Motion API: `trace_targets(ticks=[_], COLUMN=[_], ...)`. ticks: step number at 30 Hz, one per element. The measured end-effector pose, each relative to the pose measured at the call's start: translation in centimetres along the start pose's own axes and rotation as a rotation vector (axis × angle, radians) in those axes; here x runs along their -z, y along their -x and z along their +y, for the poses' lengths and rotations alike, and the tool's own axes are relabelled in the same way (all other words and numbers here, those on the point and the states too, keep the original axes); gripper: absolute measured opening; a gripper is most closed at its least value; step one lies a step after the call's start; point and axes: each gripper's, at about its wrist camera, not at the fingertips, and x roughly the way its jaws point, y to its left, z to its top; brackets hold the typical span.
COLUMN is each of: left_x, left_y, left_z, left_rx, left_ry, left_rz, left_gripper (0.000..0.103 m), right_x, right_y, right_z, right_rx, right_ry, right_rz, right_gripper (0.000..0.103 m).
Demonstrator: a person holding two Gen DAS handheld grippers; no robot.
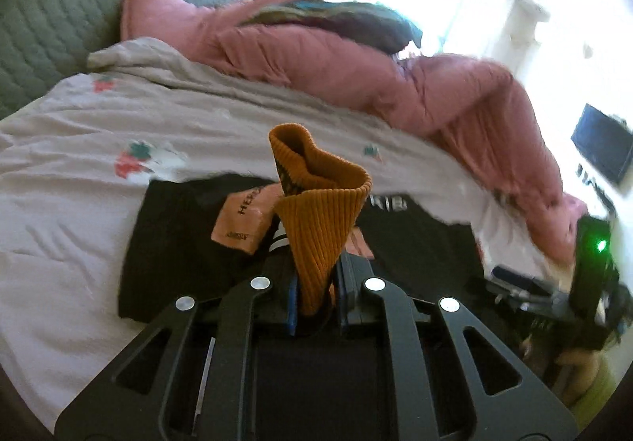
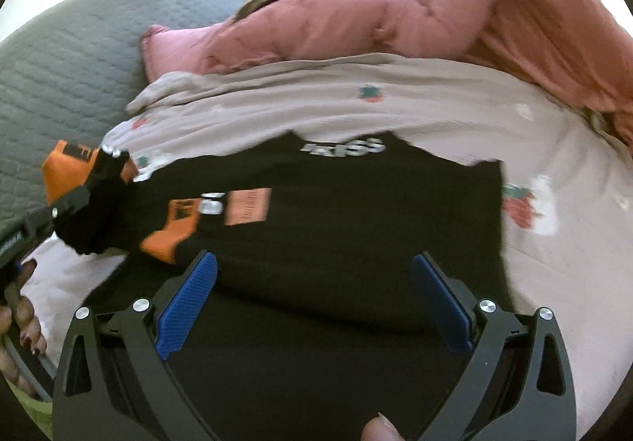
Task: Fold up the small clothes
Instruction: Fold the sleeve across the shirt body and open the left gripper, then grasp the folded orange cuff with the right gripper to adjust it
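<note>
Folding is barely begun, I judge: my left gripper [image 1: 316, 296] has its jaws clamped on the orange sock [image 1: 320, 211] above the bed [image 1: 59, 172]. My right gripper [image 2: 314, 302] hangs with jaws wide apart over the black garment [image 2: 356, 211], unfolded

From my left hand-held gripper [image 1: 316, 282], a sock [image 1: 320, 211] sticks up between the fingers, over a shirt [image 1: 174, 243] spread on the bed [image 1: 71, 148]. A second sock [image 1: 241, 219] lies on the shirt, just left of the held one. Behind the shirt a duvet [image 1: 356, 65] is heaped across the bed, with a pillow [image 1: 59, 6] to its left. My right hand-held gripper [image 2: 312, 294] hangs over the shirt's near part [image 2: 356, 227], right of the left one.
</note>
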Motion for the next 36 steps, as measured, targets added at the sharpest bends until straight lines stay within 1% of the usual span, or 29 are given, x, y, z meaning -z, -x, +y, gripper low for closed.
trace_targets(ticks=[4, 6, 7, 9, 11, 12, 14, 15, 18, 19, 22, 24, 26, 28, 29, 30, 31, 32, 34, 35, 36], left_x=[1.1, 1.5, 1.7, 2.1, 2.3, 2.4, 2.4, 2.3, 1.8, 1.6, 1.1, 0.8, 0.6, 0.2, 0.0, -0.1, -0.2, -0.3, -0.4, -0.5, -0.5], left_y=[-1.4, -1.7, -2.0, -2.4, -2.6, -2.5, -2.0, -1.6, -0.5, -0.2, 0.1, 0.2, 0.4, 0.5, 0.7, 0.8, 1.0, 1.1, 1.3, 1.4, 1.3], left_z=[-0.6, -0.6, -0.5, -0.7, -1.1, -1.3, -1.6, -1.8, -1.7, -1.3, 0.0, 1.0, 1.8, 2.5, 2.8, 3.0, 3.2, 3.5, 4.0, 4.3, 4.4], left_rx=[-0.008, 0.01, 0.026, 0.04, 0.065, 0.083, 0.115, 0.127, 0.155, 0.153, 0.077, -0.01, -0.121, -0.163, -0.204, -0.227, -0.252, -0.276, -0.288, -0.287, -0.286], left_ry=[-0.035, -0.036, -0.037, -0.042, -0.056, -0.064, -0.074, -0.08, -0.072, -0.059, -0.019, -0.004, -0.015, -0.008, -0.008, -0.009, -0.009, -0.005, 0.005, 0.013, 0.017], left_rz=[0.053, 0.074, 0.097, 0.133, 0.152, 0.155, 0.147, 0.136, 0.091, 0.073, 0.042, 0.034, 0.025, 0.015, 0.004, -0.004, -0.012, -0.019, -0.024, -0.024, -0.022], left_gripper=[0.007, 0.008, 0.011, 0.018, 0.033, 0.038, 0.057, 0.059, 0.059, 0.059, 0.072, 0.072, 0.072, 0.073, 0.075, 0.078, 0.085, 0.087, 0.087, 0.087, 0.087], right_x=[1.0, 1.3, 1.4, 1.4, 1.2, 1.2, 1.1, 1.1, 1.2, 1.2, 1.4, 1.6, 1.8, 2.1, 2.1, 2.2, 2.1, 2.1, 1.9, 1.8, 1.6], right_y=[0.1, -0.1, -0.2, -0.3, -0.2, -0.2, -0.2, -0.2, -0.6, -0.7, -1.0, -1.3, -1.6, -2.0, -2.1, -2.3, -2.5, -2.7, -3.0, -3.1, -3.4], right_z=[-2.1, -2.4, -2.4, -2.2, -1.6, -1.4, -1.1, -0.8, -0.1, 0.2, 1.1, 2.0, 3.2, 4.6, 5.2, 5.9, 6.4, 7.0, 7.8, 8.0, 8.4], right_rx=[0.031, 0.038, 0.035, 0.029, 0.025, 0.024, 0.018, 0.013, 0.005, 0.002, -0.023, -0.049, -0.083, -0.119, -0.138, -0.161, -0.177, -0.198, -0.217, -0.219, -0.22], right_ry=[-0.037, -0.045, -0.048, -0.047, -0.031, -0.025, -0.017, -0.013, -0.001, 0.005, 0.01, 0.01, 0.028, 0.046, 0.049, 0.048, 0.044, 0.038, 0.029, 0.028, 0.03], right_rz=[0.016, 0.03, 0.035, 0.038, 0.037, 0.036, 0.038, 0.041, 0.054, 0.058, 0.073, 0.088, 0.102, 0.115, 0.121, 0.127, 0.132, 0.138, 0.139, 0.138, 0.136], right_gripper=[0.098, 0.098, 0.098, 0.098, 0.098, 0.098, 0.098, 0.098, 0.098, 0.098, 0.098, 0.098, 0.098, 0.098, 0.098, 0.098, 0.097, 0.097, 0.095, 0.086, 0.081])
